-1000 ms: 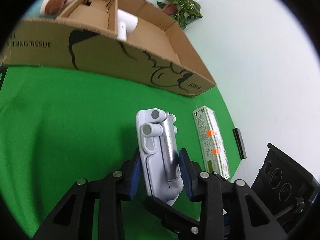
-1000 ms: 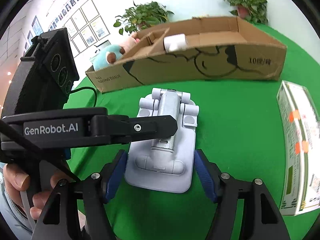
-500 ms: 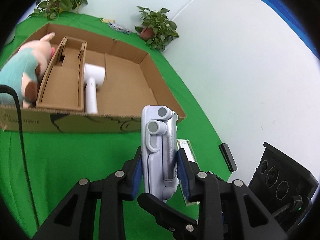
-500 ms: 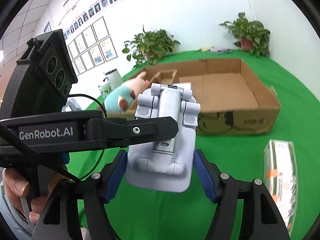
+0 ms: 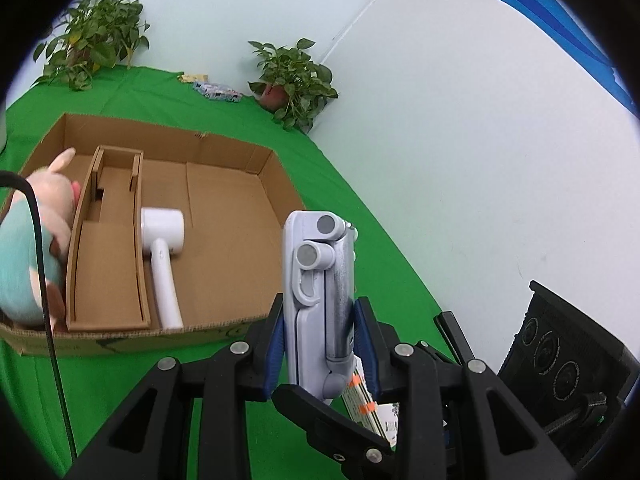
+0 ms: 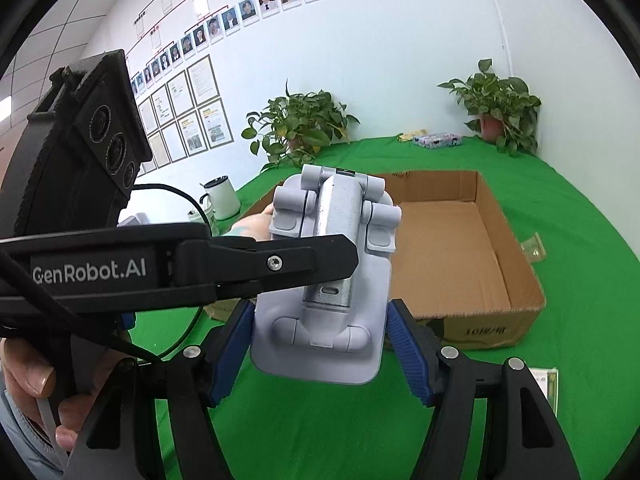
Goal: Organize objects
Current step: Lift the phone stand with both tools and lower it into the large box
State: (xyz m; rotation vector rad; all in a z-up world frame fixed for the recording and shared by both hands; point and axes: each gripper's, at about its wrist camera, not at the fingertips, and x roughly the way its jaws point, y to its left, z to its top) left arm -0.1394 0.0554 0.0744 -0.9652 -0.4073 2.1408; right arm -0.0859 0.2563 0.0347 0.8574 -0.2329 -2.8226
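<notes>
A pale grey folded stand (image 5: 316,280) with a metal bar hangs in the air, held by both grippers. My left gripper (image 5: 320,332) is shut on its thin sides. My right gripper (image 6: 320,344) is shut on its wide base (image 6: 320,352). One black finger (image 6: 260,264) of the left gripper crosses in front of the stand in the right wrist view. Beyond it lies an open cardboard box (image 5: 240,148) on the green cloth. The box holds a white hair dryer (image 5: 162,248), a cardboard divider (image 5: 104,260) and a plush pig (image 5: 28,248).
A green and white carton (image 6: 546,384) lies on the cloth near the box's right end. Potted plants (image 5: 292,80) and small packets (image 6: 436,140) stand by the far wall. A white mug (image 6: 220,196) sits at the left. A black cable (image 5: 44,280) hangs past the pig. A person's hand (image 6: 28,376) grips the left handle.
Both grippers have risen together with the stand, lifting it off the green cloth. The box, seen side-on before, now shows its inside from above.
</notes>
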